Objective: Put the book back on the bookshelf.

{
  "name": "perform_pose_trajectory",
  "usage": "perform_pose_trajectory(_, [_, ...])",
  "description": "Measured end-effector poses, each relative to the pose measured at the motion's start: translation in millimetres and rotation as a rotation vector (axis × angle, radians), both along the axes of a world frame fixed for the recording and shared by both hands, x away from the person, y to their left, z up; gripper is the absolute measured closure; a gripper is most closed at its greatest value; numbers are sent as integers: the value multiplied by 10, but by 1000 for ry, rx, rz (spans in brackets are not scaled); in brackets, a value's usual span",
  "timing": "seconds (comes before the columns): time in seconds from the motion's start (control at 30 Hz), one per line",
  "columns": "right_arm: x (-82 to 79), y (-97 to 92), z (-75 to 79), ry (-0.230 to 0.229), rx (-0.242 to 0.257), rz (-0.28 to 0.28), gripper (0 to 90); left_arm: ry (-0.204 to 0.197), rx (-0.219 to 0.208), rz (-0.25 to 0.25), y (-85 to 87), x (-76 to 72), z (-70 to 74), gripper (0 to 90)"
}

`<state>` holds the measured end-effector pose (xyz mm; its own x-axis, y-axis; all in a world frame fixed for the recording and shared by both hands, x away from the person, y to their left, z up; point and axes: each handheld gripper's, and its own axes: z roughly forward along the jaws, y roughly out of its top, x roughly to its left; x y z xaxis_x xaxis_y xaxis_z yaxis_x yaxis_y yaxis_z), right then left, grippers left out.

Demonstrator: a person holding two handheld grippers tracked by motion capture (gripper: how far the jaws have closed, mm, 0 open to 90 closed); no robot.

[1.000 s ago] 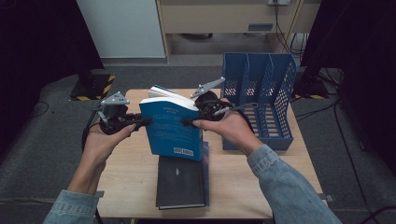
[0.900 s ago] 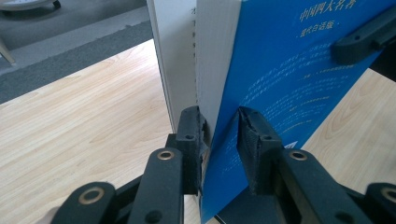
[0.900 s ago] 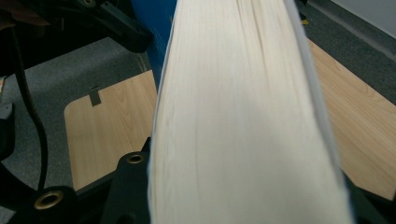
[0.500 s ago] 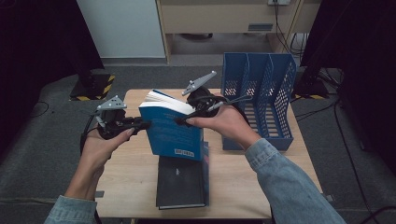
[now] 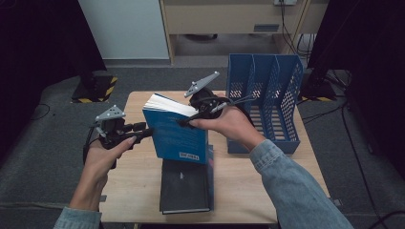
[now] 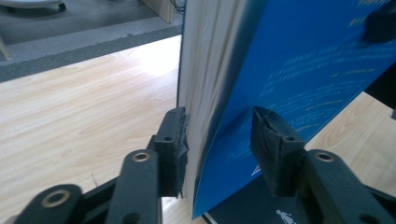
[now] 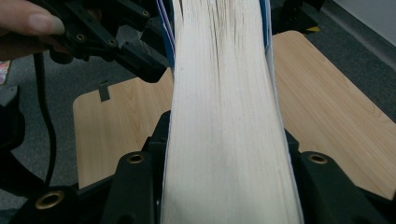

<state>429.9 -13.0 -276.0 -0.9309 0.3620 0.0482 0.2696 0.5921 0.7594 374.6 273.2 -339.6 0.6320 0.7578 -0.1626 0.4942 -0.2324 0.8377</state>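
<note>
A thick blue book (image 5: 179, 136) stands upright in the air over the table, spine down and pages up. My right gripper (image 5: 185, 122) is shut on its top right corner, and the page block (image 7: 229, 116) fills the space between its jaws, which have just been closing a little. My left gripper (image 5: 143, 130) is at the book's left edge. Its jaws have just been opening. They straddle the book (image 6: 303, 70): one pad (image 6: 177, 135) lies by the pages, the other stands off the cover.
A black book (image 5: 186, 188) lies flat on the wooden table (image 5: 138, 191) under the blue one. A blue mesh file rack (image 5: 267, 95) with upright dividers stands at the table's right side. Dark floor surrounds the table.
The left gripper's jaws have widened around the book's edge and that hand has sunk a little. The right gripper has tipped its top plate upward, still gripping the book.
</note>
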Motion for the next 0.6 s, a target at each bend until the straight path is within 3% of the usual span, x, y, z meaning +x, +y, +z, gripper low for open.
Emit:
perform_pose_trajectory(0.13, [-8,3,2,-3,-2,8,566,12,-6,19,39,-47,-145,500])
perform_pose_trajectory(0.2, [-13,9,10,-1,-9,8,564,26,9,53,71,-87,-325,473])
perform_pose_trajectory(0.3, [-12,22,19,-5,-17,8,562,50,-16,72,104,-94,-452,426])
perform_pose_trajectory(0.6, [-6,45,40,-2,-39,11,555,135,-27,138,273,-92,-1046,421])
